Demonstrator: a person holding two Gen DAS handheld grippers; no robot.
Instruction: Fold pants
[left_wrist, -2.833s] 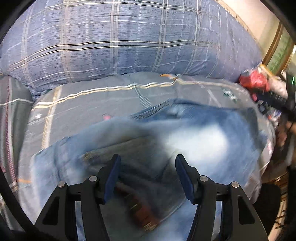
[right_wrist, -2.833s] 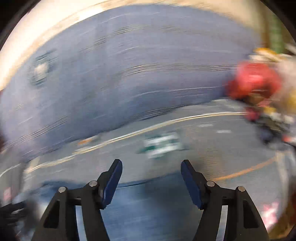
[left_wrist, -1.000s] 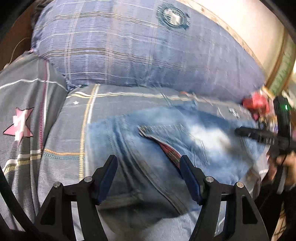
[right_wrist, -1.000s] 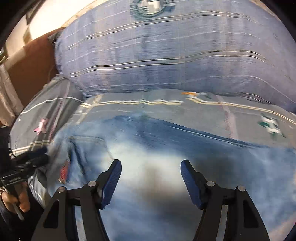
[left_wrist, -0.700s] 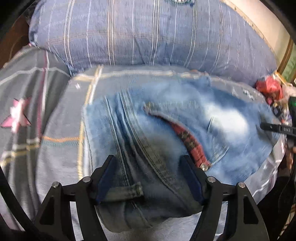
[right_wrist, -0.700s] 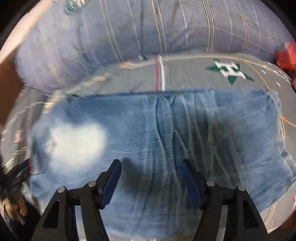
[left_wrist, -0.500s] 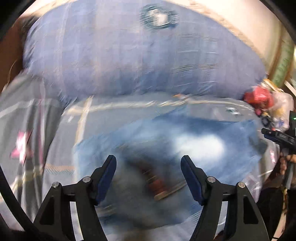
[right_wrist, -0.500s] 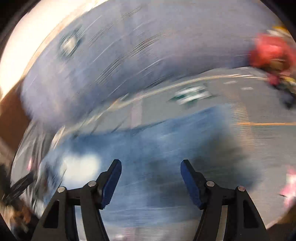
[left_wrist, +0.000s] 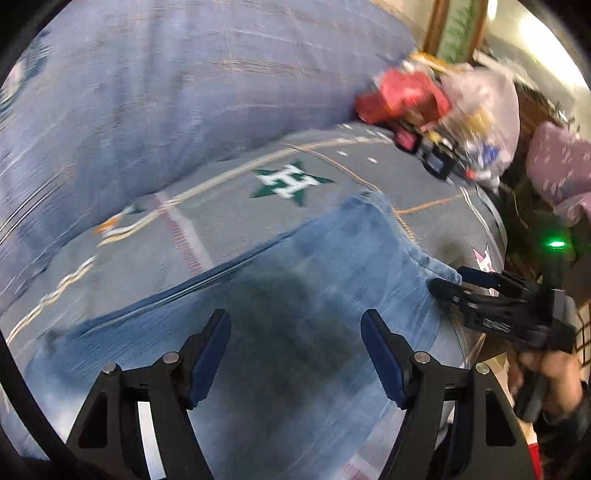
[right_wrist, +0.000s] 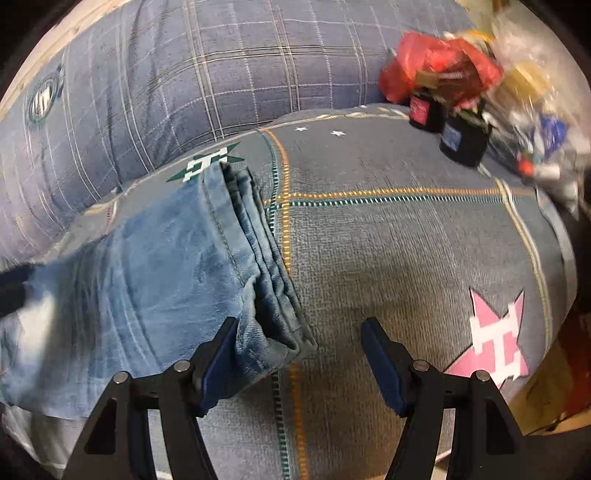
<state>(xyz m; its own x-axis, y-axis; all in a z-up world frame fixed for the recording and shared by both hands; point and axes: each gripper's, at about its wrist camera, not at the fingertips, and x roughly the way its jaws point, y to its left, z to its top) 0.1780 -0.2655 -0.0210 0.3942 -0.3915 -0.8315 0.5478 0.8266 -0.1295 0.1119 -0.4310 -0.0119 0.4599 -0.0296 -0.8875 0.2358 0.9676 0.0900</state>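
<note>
Light blue jeans (left_wrist: 314, 306) lie folded lengthwise on a grey patterned bed cover (left_wrist: 229, 206). My left gripper (left_wrist: 295, 343) is open and empty, just above the middle of the jeans. The right gripper (left_wrist: 447, 284) shows at the right of the left wrist view, at the jeans' leg end. In the right wrist view the stacked leg hems (right_wrist: 258, 258) lie left of centre. My right gripper (right_wrist: 297, 350) is open and empty, its left finger (right_wrist: 218, 358) over the near corner of the hems.
A large blue plaid pillow (right_wrist: 203, 74) lies behind the jeans. A red bag (right_wrist: 439, 62), small dark boxes (right_wrist: 461, 140) and a clear plastic bag (left_wrist: 484, 110) are piled at the bed's far right. The bed edge (right_wrist: 561, 258) drops off on the right.
Both grippers have swung to the right, from the waist and middle of the jeans toward the leg end. The right gripper now sits at the hems. Both stayed open.
</note>
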